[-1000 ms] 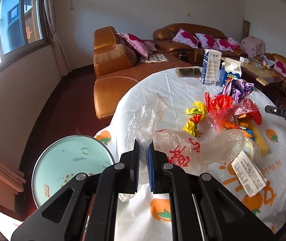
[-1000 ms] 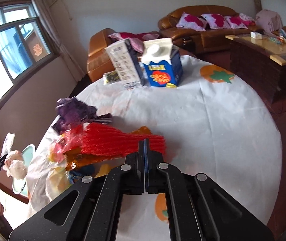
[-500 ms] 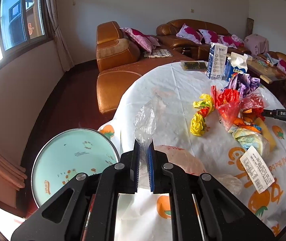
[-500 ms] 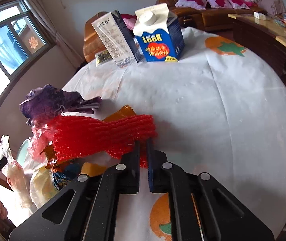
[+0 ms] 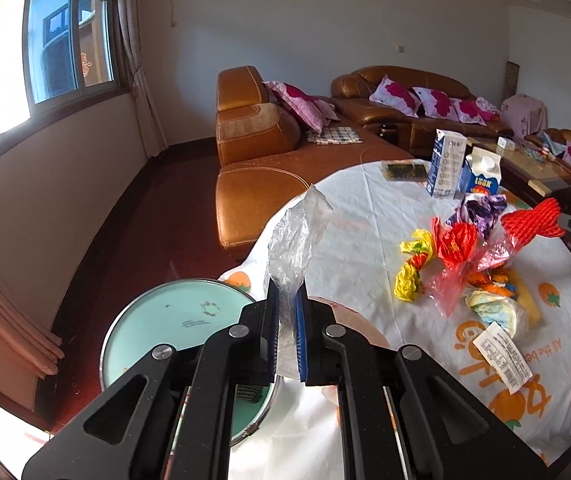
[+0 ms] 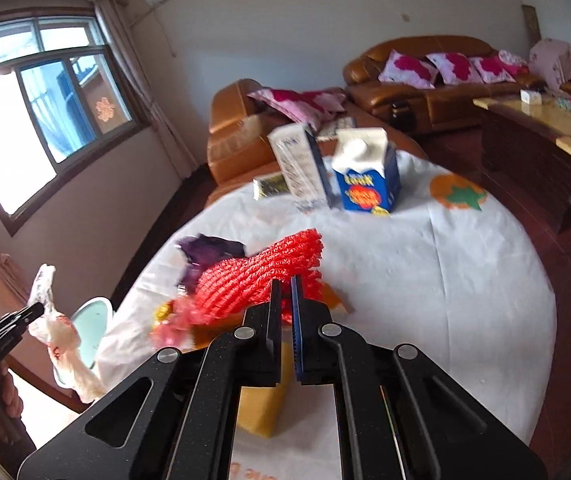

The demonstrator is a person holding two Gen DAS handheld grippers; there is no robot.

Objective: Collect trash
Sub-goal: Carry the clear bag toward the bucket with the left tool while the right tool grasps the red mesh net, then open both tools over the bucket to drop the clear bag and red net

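Your left gripper [image 5: 285, 304] is clamped tight on a clear plastic bag [image 5: 295, 236], which sticks up above the pads at the table's near edge, over the round mint-green bin lid [image 5: 177, 320]. Your right gripper [image 6: 284, 292] is pinched on the red foam net [image 6: 261, 276], lifted off the white tablecloth [image 6: 425, 272]; purple wrapper [image 6: 209, 250] sits just behind it. The rest of the trash pile stays on the table btwn the 2 grippers: yellow wrapper [image 5: 411, 272], red crinkly wrapper [image 5: 455, 240], receipt [image 5: 501, 356]. 2 cartons, tall white one [image 6: 301, 168] & blue milk carton [image 6: 367, 176], stand upright at the far side, touching.
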